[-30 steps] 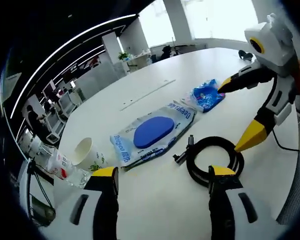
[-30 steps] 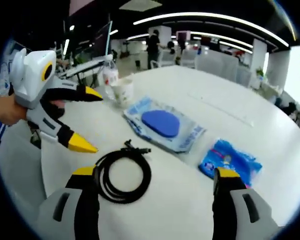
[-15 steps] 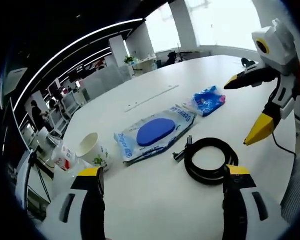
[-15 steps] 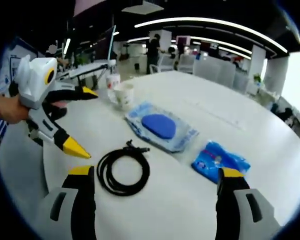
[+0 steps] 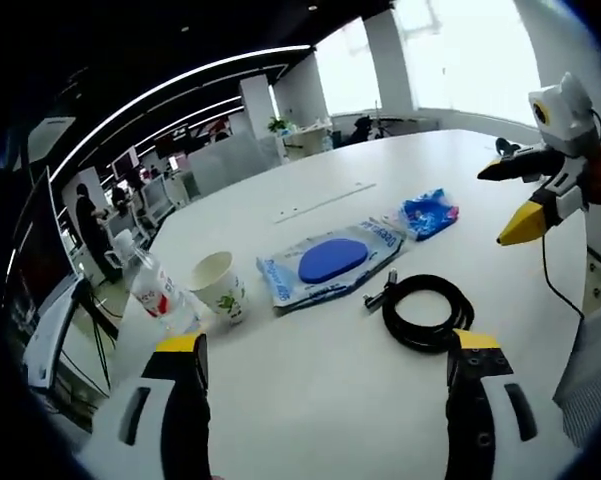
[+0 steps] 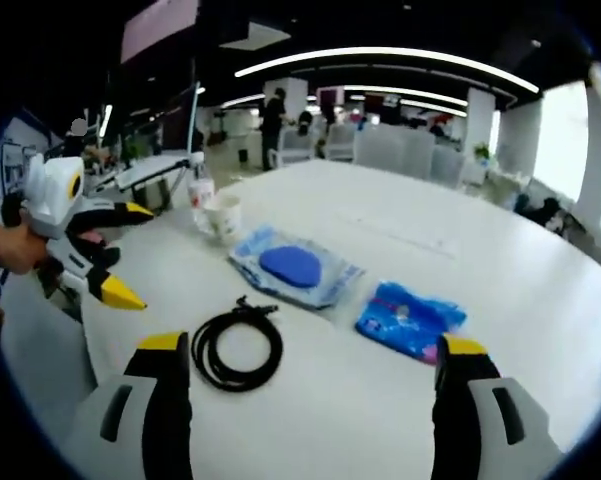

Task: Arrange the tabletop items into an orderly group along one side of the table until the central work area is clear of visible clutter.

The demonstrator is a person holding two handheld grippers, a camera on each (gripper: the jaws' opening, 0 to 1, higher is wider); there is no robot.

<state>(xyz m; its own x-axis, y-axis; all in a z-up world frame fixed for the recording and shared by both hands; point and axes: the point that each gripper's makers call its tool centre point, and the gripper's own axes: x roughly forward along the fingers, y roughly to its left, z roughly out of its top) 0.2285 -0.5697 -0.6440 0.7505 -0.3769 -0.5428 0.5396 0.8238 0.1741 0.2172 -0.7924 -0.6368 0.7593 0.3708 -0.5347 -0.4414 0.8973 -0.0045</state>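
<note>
Left hand-held gripper point(image 5: 325, 355): jaws spread wide apart with nothing between them, raised above the near edge of the tabletop point(image 5: 310, 400). In the right gripper view it appears at the left, yellow-tipped jaws parted, gripped by the person's hand point(image 6: 5, 245). Right hand-held gripper point(image 6: 308, 360): jaws likewise spread wide and empty, held above the tabletop. In the left gripper view it appears at the far right, jaws parted, clear of the surface.

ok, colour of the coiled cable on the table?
Black. The coiled cable shows best in the left gripper view.
</note>
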